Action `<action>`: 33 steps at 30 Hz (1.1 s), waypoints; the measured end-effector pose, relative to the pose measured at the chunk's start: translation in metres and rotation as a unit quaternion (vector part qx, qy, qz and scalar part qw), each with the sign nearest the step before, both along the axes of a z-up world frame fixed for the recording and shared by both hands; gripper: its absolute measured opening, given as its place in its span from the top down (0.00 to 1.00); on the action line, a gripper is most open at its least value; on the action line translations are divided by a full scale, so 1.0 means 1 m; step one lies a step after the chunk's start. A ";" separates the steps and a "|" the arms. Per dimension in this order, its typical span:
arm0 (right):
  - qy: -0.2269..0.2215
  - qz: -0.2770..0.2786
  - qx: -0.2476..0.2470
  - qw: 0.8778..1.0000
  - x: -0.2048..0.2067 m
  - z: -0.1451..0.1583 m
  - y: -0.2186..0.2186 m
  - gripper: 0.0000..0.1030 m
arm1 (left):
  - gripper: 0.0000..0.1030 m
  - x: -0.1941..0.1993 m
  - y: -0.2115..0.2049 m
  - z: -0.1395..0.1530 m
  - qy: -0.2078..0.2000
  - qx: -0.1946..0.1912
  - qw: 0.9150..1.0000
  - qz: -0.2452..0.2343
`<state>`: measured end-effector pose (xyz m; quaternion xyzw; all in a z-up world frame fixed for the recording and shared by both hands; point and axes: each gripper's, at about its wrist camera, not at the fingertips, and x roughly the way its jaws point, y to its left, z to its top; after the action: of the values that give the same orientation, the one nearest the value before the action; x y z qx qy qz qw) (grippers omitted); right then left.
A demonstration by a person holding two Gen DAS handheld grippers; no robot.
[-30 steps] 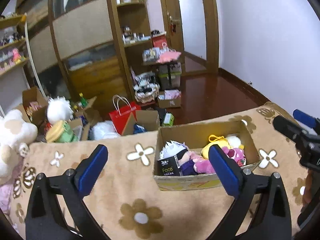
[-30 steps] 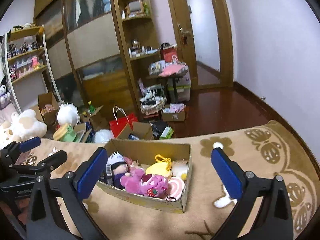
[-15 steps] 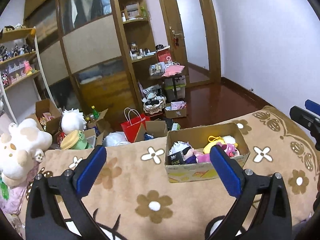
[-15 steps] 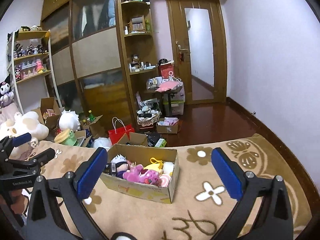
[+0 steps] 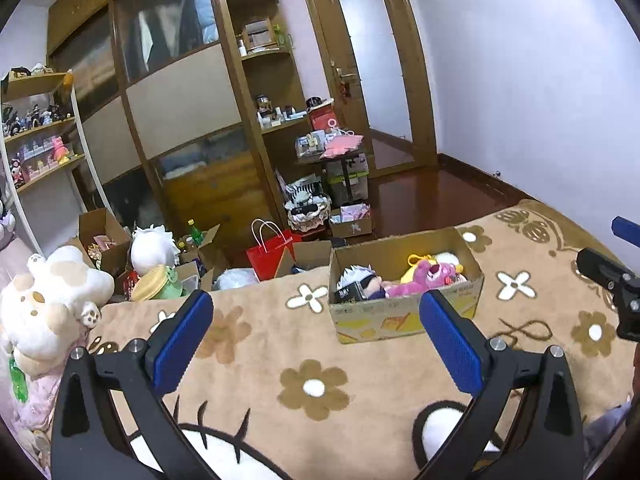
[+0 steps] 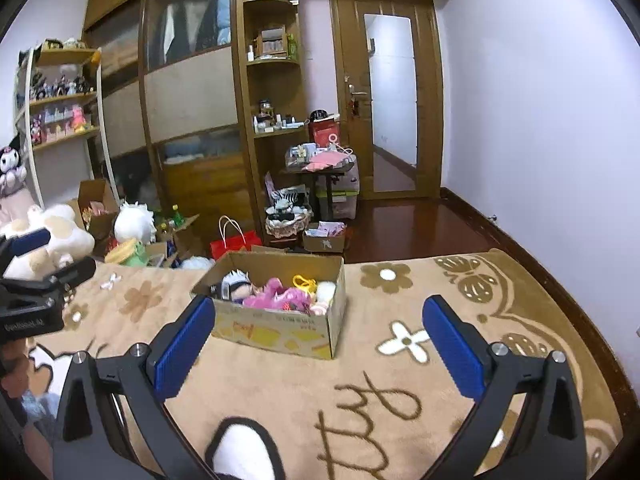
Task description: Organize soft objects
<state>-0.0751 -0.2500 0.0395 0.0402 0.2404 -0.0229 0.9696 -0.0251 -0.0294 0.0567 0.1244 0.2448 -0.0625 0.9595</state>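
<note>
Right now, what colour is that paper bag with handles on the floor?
Red, with white handles; clearest in the left wrist view.

boxes on blanket – 1 cardboard box (image 5: 404, 316) | red bags – 1 red bag (image 5: 269, 254) | grippers – 2

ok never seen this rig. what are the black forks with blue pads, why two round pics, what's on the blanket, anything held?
They are hand-held two-finger grippers, one per hand, no robot arm. Each round picture comes from a fisheye camera on one gripper, looking along its fingers. The left gripper and right gripper are both open and hold nothing. Each also shows at the other view's edge. On the flowered blanket sits a cardboard box holding soft toys: a pink plush, a white-haired doll and a yellow plush. More plush toys and boxes lie beyond the blanket.
</note>
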 end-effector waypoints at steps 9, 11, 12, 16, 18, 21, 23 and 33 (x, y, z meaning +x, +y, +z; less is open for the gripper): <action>-0.015 0.007 -0.001 1.000 -0.019 -0.015 0.006 0.00 | 0.01 -0.010 0.013 -0.020 0.004 -0.018 1.000 -0.001; -0.014 0.004 0.000 1.000 -0.020 -0.017 0.007 0.00 | 0.01 -0.010 0.015 -0.022 0.003 -0.025 1.000 -0.003; -0.014 0.003 0.000 1.000 -0.019 -0.018 0.007 0.00 | 0.01 -0.010 0.016 -0.022 0.003 -0.027 1.000 -0.003; -0.014 0.001 -0.002 1.000 -0.020 -0.020 0.007 0.00 | 0.01 -0.008 0.016 -0.026 0.001 -0.021 1.000 -0.001; -0.013 -0.001 -0.007 1.000 -0.021 -0.022 0.008 0.00 | 0.01 -0.008 0.017 -0.028 0.002 -0.020 1.000 -0.002; -0.013 -0.006 -0.007 1.000 -0.020 -0.023 0.008 0.00 | 0.01 -0.007 0.018 -0.028 0.004 -0.024 1.000 0.000; -0.014 -0.009 -0.005 1.000 -0.021 -0.023 0.006 0.00 | 0.01 -0.007 0.019 -0.028 0.001 -0.023 1.000 0.000; -0.021 -0.020 0.003 1.000 -0.020 -0.020 0.000 0.00 | 0.01 -0.009 0.016 -0.030 -0.001 -0.017 1.000 -0.004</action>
<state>-0.0949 -0.2503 0.0191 0.0486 0.2192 -0.0404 0.9736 -0.0343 -0.0133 0.0267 0.1091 0.2425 -0.0707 0.9614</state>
